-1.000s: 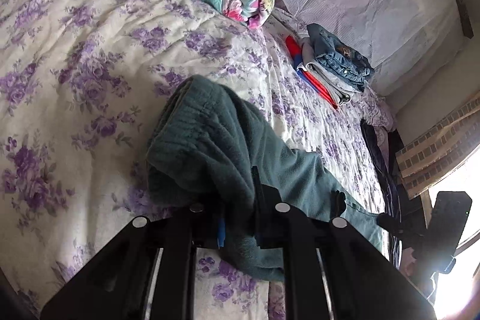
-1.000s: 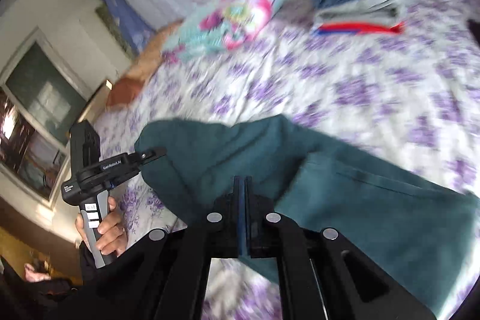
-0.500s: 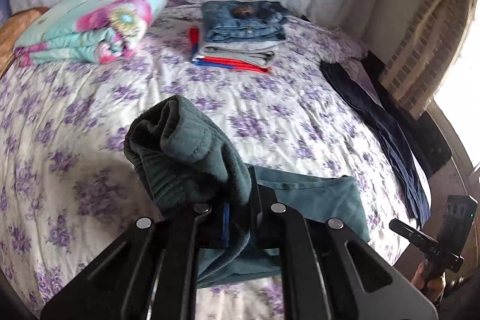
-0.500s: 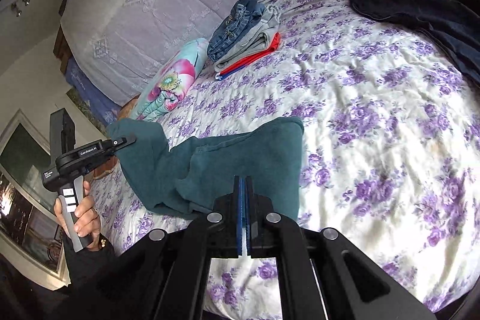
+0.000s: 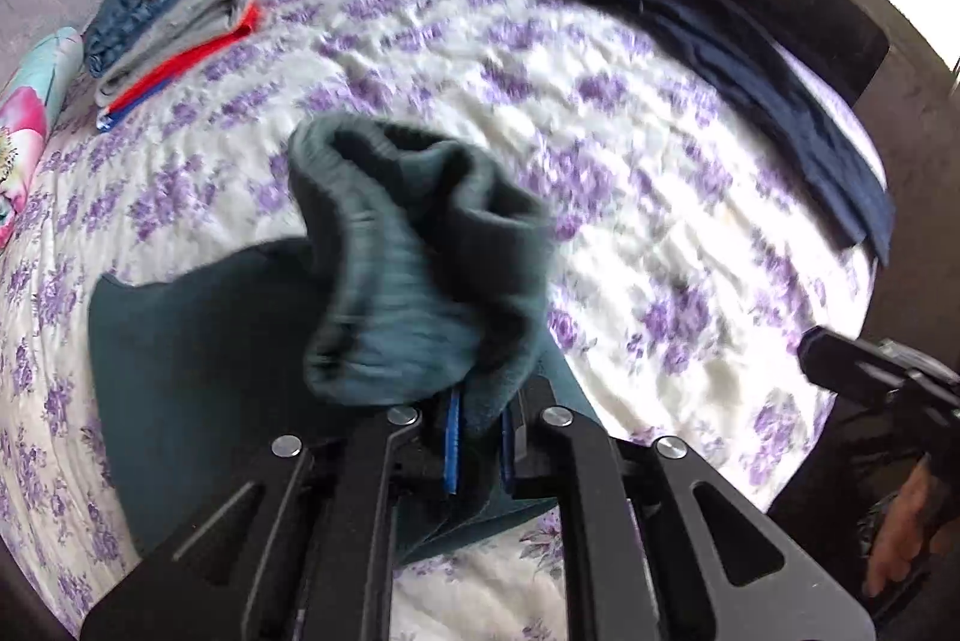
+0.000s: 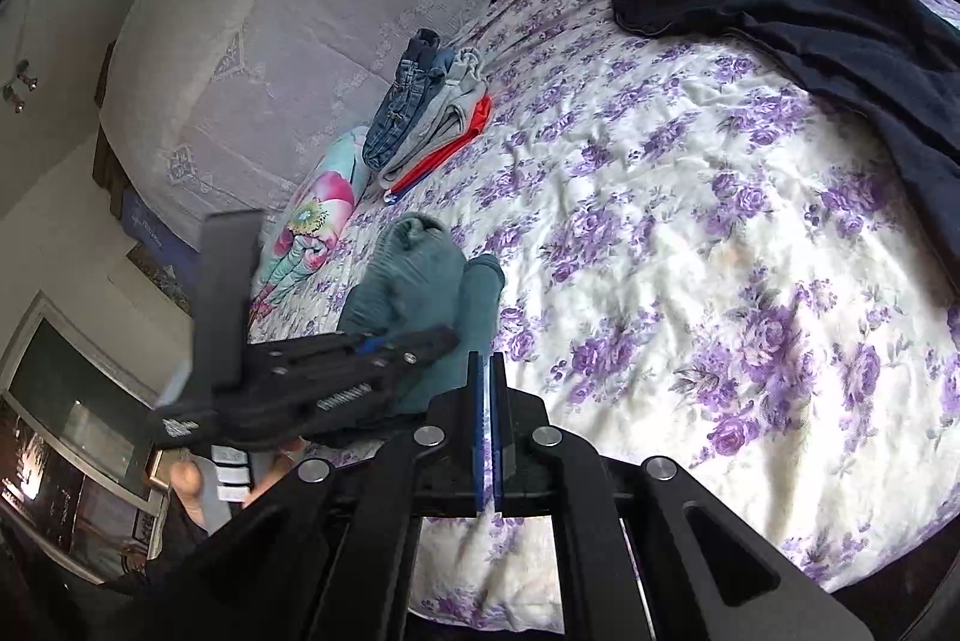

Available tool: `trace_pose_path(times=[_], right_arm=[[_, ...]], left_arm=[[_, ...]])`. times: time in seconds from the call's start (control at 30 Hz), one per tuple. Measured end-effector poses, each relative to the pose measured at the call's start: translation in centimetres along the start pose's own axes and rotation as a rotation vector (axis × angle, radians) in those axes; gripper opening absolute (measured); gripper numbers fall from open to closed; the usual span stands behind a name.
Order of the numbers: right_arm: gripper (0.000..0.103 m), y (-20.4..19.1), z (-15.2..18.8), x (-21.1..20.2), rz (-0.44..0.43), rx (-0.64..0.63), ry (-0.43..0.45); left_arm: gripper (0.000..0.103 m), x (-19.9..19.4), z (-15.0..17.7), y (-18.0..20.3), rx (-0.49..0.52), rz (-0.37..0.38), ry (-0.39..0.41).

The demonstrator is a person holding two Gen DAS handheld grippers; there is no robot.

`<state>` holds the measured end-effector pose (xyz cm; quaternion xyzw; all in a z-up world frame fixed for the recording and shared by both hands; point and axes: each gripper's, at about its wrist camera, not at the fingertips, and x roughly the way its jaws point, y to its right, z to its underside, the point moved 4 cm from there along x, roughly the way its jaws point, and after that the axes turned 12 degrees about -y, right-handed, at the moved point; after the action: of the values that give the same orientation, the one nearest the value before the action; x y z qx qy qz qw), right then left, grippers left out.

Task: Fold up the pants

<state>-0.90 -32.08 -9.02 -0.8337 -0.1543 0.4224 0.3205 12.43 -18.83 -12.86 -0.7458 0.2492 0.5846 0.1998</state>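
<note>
While your left gripper (image 5: 480, 437) stays clamped on the bunched teal pants (image 5: 414, 281) mid-frame and your right gripper (image 6: 486, 437) is pinched together, most folding remains.

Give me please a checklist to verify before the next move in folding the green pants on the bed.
1. Left gripper grips the teal pants: ok, cloth sits between its pads.
2. Right gripper holds cloth: cannot tell; it is shut, and the cloth is near its tip, but none shows clearly between the pads.
3. Pants lie flat: not ok, the held end is bunched and lifted.
4. Bare bedspread beside the pants: ok.
5. Dark navy garment apart from the pants: ok.
6. Folded stack out of the way: ok, it lies near the far edge.
</note>
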Motion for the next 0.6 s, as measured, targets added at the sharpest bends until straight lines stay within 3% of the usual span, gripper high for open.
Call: trace_pose_path(times=[0.1,0.13,0.17,0.2,0.23,0.33,0.47,0.5,0.57,0.6], right_arm=[[0.004,-0.1,-0.1,1.1,-0.004,-0.002,-0.027],[0.004,-0.1,-0.2,1.6,-0.006,-0.001,-0.036],[0.004,-0.1,-0.3,2.0,-0.001,-0.005,-0.043],[0.004,-0.1,-0.4,2.3,0.000,-0.006,-0.050],[0.004,-0.1,-0.5,2.7,0.003,-0.007,-0.058],[0.004,-0.5,-1.3,3.4,0.015,-0.014,-0.073],[0.004,-3.1,-3.1,4.0,0.002,-0.091,-0.082],[0.004,-4.4,-3.5,4.2,-0.011,-0.123,-0.090],[0.004,-7.2,-4.3,4.8,-0.024,-0.203,-0.106],[0.004,-8.5,-4.7,5.4,-0.028,-0.246,-0.121]], left_arm=[[0.020,0.5,0.5,1.2,0.031,-0.072,0.011],[0.039,0.1,0.8,1.6,0.047,-0.074,0.013],[0.078,-0.4,1.0,1.8,0.055,-0.061,0.012],[0.092,-1.3,1.4,2.1,0.056,-0.025,0.036],[0.094,-2.5,1.7,2.0,0.049,-0.012,0.074],[0.095,-6.5,3.1,-0.2,0.018,-0.005,0.169],[0.090,-8.5,4.2,-6.9,-0.153,0.057,0.207],[0.083,-8.1,4.6,-8.3,-0.189,0.076,0.199],[0.037,-6.4,5.4,-10.8,-0.246,0.166,0.135],[0.029,-5.3,5.8,-11.2,-0.252,0.199,0.113]])
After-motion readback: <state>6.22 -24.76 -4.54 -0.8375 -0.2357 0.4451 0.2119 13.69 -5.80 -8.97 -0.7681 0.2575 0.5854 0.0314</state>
